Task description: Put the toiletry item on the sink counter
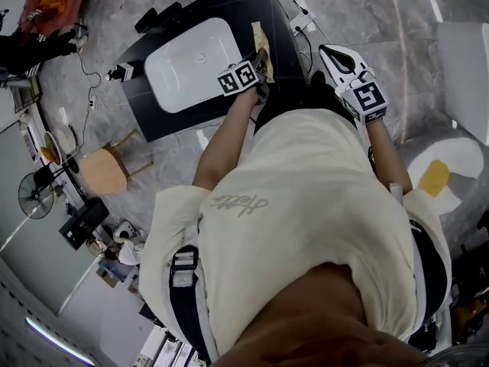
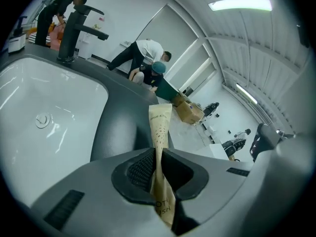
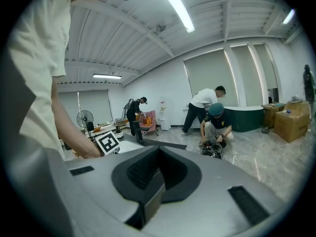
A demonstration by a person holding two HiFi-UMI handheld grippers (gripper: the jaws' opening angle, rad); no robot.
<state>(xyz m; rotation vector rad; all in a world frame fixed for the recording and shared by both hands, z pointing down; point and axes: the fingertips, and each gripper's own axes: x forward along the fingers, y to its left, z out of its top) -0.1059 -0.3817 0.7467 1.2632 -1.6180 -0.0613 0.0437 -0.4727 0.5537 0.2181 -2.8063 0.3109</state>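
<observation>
one tan toiletry sachet [image 2: 160, 127] is pinched edge-on by the left gripper [image 2: 157, 168], its free end reaching over the narrow dark desk [image 2: 121, 132] strip beside the white basin [image 2: 49, 112], and whether the tip touches the desk cannot be told. the right gripper [image 3: 152, 184] is pressed together on nothing, off to the side. released from here, the light sachet could well topple into the basin or slip off the desk's outer edge, because the strip is narrow, the sachet is held on edge, and its far end sits close to that edge.
</observation>
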